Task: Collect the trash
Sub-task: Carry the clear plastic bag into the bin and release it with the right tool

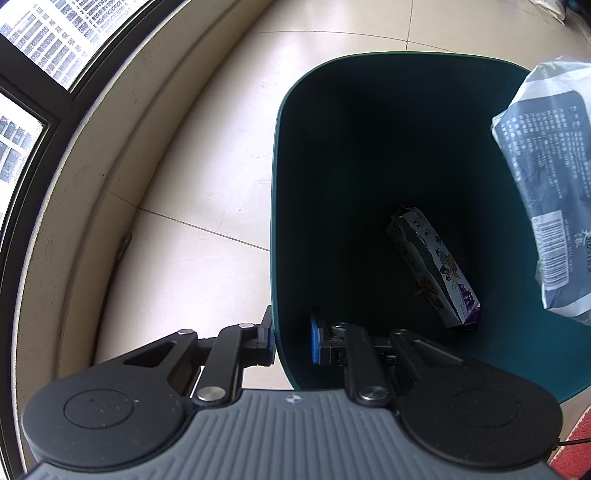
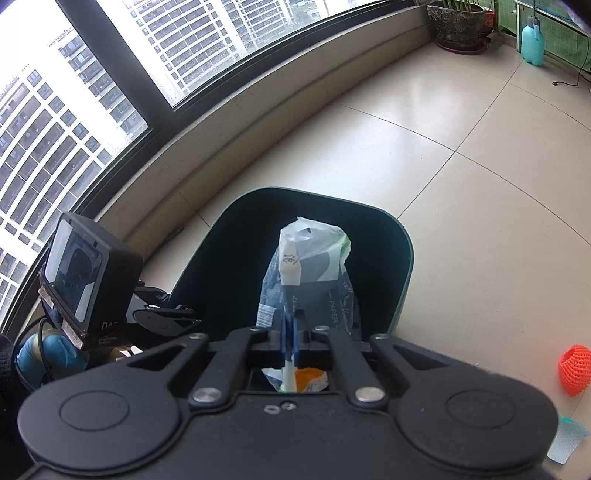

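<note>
Left wrist view: the left gripper [image 1: 293,341] was clamped on the near wall of a dark green plastic waste bin [image 1: 275,206], one blue-padded finger outside the wall and the other inside, pads [image 1: 315,341] close on the rim. The bin stood on a pale tiled floor [image 1: 207,147] beside a curved beige window ledge [image 1: 74,206]. At the bottom of the bin lay a small printed cardboard carton with cartoon figures [image 1: 434,266], resting on its side against the right-hand part of the base. A crumpled grey-and-white printed plastic wrapper with a barcode [image 1: 550,192] hung at the right edge of the frame, above the bin's opening.

Right wrist view: the right gripper [image 2: 290,341] was closed tight on the wrapper [image 2: 308,273], its narrow end pinched between the blue pads and the rest hanging forward over the bin [image 2: 404,266] opening. A scrap of the wrapper showed behind the jaws, white with an orange patch. To the left a person's blue-gloved hand [image 2: 46,356] held the other gripper, with its black camera block and screen [image 2: 79,275] against the bin's rim. On the floor to the right lay an orange foam mesh sleeve [image 2: 574,369] and a pale blue translucent scrap [image 2: 567,441]. A potted plant [image 2: 458,24] and a turquoise bottle [image 2: 532,40] stood at the far wall.
</note>
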`<state>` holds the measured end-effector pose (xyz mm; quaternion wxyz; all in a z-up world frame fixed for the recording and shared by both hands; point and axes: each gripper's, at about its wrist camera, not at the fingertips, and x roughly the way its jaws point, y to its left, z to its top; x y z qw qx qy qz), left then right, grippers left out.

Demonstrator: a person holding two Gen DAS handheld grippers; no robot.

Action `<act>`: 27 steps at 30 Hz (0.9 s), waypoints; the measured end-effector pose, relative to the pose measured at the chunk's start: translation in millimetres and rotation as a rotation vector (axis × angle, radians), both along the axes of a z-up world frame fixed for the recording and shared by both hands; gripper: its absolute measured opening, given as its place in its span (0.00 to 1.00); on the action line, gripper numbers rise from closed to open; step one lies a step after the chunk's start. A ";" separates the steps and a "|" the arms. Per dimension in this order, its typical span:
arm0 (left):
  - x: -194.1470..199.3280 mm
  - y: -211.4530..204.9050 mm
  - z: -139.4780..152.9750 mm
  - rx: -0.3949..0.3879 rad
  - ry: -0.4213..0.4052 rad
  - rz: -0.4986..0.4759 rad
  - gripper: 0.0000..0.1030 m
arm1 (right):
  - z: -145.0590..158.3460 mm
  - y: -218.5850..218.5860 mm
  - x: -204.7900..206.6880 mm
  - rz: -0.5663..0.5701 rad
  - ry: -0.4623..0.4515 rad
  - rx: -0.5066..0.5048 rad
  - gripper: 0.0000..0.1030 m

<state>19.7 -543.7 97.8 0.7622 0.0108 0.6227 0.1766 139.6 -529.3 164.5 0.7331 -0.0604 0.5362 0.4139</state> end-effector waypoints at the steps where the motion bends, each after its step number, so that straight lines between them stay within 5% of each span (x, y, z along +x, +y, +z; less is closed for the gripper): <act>1: -3.8 -3.5 0.8 -0.001 0.000 -0.002 0.16 | -9.4 8.7 1.1 0.011 0.014 -0.017 0.02; 15: -35.0 -89.9 30.2 -0.032 -0.008 0.012 0.16 | -102.9 54.6 13.1 0.060 0.014 -0.278 0.02; 27: -65.0 -171.8 53.1 -0.033 -0.010 0.011 0.16 | -103.7 67.4 14.4 0.056 -0.001 -0.337 0.17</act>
